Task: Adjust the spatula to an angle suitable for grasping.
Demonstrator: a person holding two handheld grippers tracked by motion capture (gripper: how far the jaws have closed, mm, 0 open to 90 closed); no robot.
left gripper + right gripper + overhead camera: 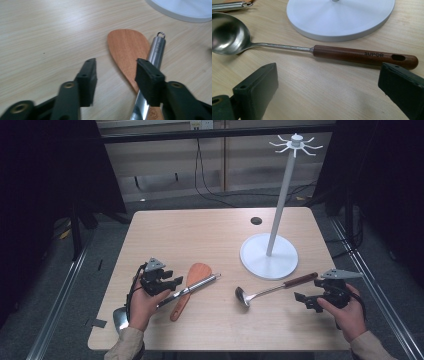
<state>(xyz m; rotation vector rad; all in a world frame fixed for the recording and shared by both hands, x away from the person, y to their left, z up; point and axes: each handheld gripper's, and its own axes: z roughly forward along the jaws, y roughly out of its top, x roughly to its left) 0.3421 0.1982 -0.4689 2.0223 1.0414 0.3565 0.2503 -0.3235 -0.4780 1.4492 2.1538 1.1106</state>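
On the wooden bench [200, 235] the left gripper [167, 282] rests at the front left, held by the person's left hand [142, 302]. Its fingers [87, 80] stand apart, with bare bench between them. One finger is right above the steel handle [156, 53] of a long utensil, but I cannot tell if it touches it. This steel handle has a small ring at its end and lies across the wooden spatula [127, 52], whose flat blade points toward the far side of the bench. In the high view the steel utensil [192, 289] runs slanted from the left hand toward the middle of the bench.

The right gripper [306, 301] is at the front right, in the right hand [347, 312]. Its fingers [257, 90] are wide apart and hold nothing. Just in front of them lies the ladle [294, 46], flat on the bench, with its steel bowl to the left in the right gripper view and its brown wooden handle [362, 55] to the right. The handle is near the white round base [342, 20] of the stand [282, 195], which stands upright behind the ladle and carries hooks at the top.
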